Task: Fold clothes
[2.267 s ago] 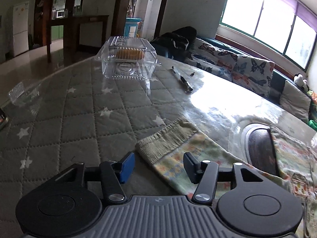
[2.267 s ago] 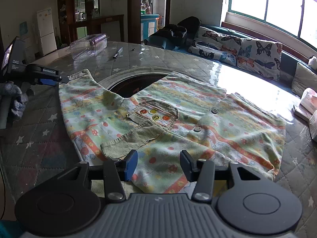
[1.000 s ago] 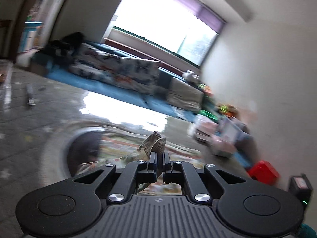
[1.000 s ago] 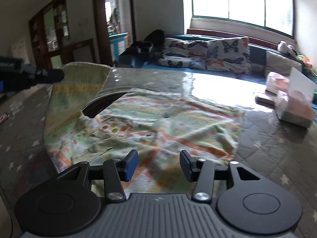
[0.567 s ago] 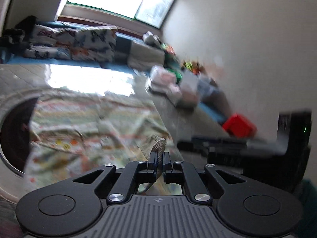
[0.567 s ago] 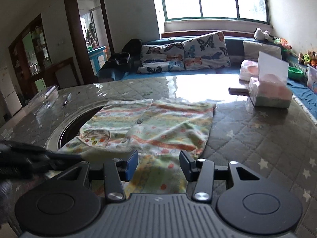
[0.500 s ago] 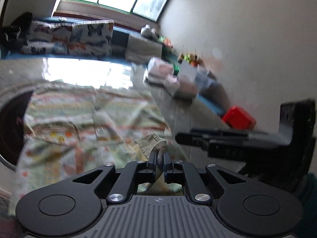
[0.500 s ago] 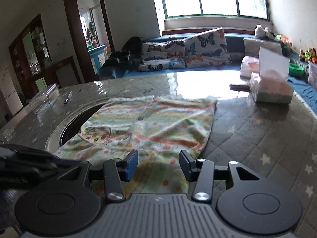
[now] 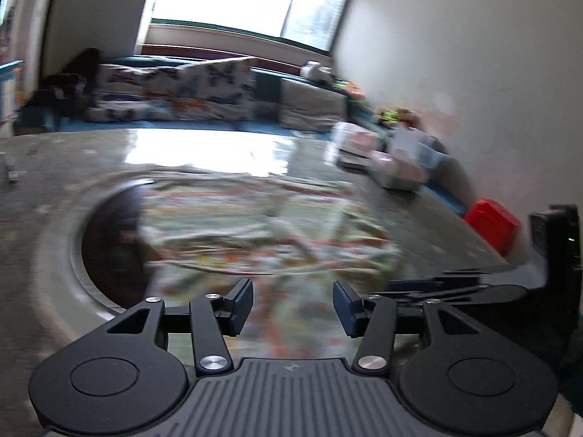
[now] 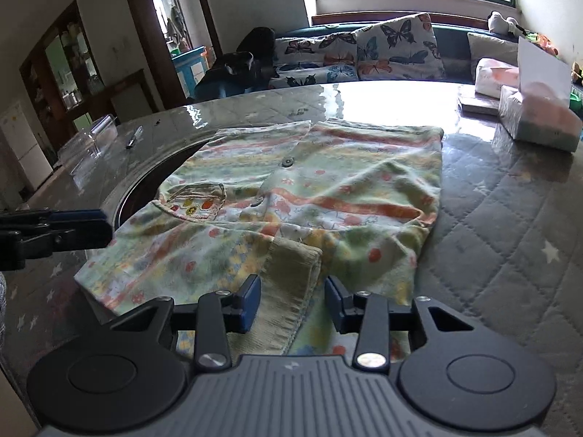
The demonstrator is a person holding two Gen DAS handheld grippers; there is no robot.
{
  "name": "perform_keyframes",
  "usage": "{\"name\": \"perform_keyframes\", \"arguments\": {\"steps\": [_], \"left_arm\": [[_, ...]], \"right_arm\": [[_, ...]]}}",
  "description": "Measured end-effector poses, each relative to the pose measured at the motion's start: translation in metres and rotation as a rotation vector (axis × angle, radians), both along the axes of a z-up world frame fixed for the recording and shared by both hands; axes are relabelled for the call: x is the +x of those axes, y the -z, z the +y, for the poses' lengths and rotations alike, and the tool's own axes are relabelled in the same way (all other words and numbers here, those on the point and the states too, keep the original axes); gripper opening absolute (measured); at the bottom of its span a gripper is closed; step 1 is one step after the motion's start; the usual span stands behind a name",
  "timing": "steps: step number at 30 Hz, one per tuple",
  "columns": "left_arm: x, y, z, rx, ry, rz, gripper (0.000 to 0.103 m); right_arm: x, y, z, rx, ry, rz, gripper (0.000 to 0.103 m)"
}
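A pastel striped child's cardigan with buttons and a small pocket lies flat on the table; in the left wrist view the cardigan is blurred. One sleeve is folded across it, its ribbed cuff at the near edge. My right gripper is low over that cuff, which lies between its closing jaws; the pads do not press on it. My left gripper hovers over the cloth with its jaws opening and nothing between them. It also shows at the left as the left gripper.
The table has a quilted grey star cover under glossy film and a round dark recess partly under the cardigan. A tissue box stands at the right, a clear plastic box and a pen at the left.
My left gripper carried the cuff across the cardigan, then opened and let it go. My right gripper sank toward the dropped cuff and its jaws narrowed slightly.
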State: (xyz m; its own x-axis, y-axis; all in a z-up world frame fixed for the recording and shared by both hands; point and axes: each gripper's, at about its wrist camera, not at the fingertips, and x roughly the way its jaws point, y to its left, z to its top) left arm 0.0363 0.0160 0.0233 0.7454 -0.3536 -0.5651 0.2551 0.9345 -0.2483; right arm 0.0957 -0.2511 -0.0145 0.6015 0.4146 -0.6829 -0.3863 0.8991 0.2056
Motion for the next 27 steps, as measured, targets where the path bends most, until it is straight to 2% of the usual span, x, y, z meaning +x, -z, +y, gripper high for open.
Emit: {"name": "perform_keyframes", "arguments": {"steps": [4,6,9,16,18,22,25,27], "left_arm": [[0.001,0.010,0.024,0.020,-0.075,0.022,0.053],[0.002,0.016,0.030,0.030,-0.100,0.037,0.053],[0.004,0.021,0.033,0.037,-0.117,0.055,0.053],[0.008,0.026,0.035,0.047,-0.134,0.061,0.053],[0.010,0.027,0.033,0.062,-0.140,0.059,0.053],[0.015,0.028,0.031,0.088,-0.147,0.057,0.052],[0.018,0.024,0.028,0.092,-0.135,0.047,0.051],[0.021,0.021,0.026,0.090,-0.123,0.040,0.051]], "right_arm": [[0.003,0.003,0.003,0.003,0.011,0.001,0.027],[0.003,0.001,0.005,-0.016,0.020,-0.011,0.012],[0.002,-0.004,0.005,-0.030,0.030,-0.032,0.005],[-0.005,-0.036,0.006,-0.044,0.046,-0.157,0.004],[-0.001,-0.035,0.005,-0.048,0.060,-0.156,0.003],[0.010,-0.013,0.004,-0.079,0.080,-0.081,0.004],[0.013,-0.008,0.002,-0.095,0.080,-0.077,0.007],[0.011,-0.013,0.005,-0.102,0.057,-0.105,0.010]]}}
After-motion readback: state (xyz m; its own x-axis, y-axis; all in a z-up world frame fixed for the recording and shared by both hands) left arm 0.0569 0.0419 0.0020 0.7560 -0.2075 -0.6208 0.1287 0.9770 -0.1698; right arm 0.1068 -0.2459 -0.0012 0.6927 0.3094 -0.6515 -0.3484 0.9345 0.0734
